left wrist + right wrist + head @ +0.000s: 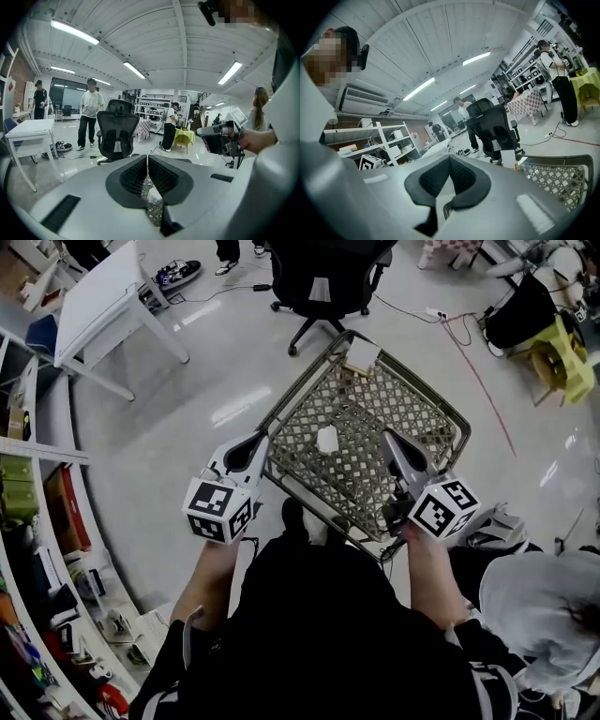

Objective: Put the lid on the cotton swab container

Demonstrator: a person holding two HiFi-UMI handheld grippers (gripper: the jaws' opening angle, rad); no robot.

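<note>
A wire shopping cart point(441, 409) stands on the floor in front of me. On its mesh bottom lies a small white item point(327, 439), and a white boxy item point(362, 354) sits at its far corner. I cannot tell which is the cotton swab container or its lid. My left gripper point(261, 440) hangs over the cart's near left rim, shut with nothing held. My right gripper point(388, 437) is over the cart's right side, also shut and holding nothing. In the left gripper view the jaws point(147, 161) meet, and the white item point(153, 197) shows below them.
A black office chair point(323, 282) stands just beyond the cart, a white table point(103, 301) at the far left. Shelves point(37, 521) with goods curve along my left. A person in grey point(544, 615) is close at my right. Several people stand far off in the left gripper view.
</note>
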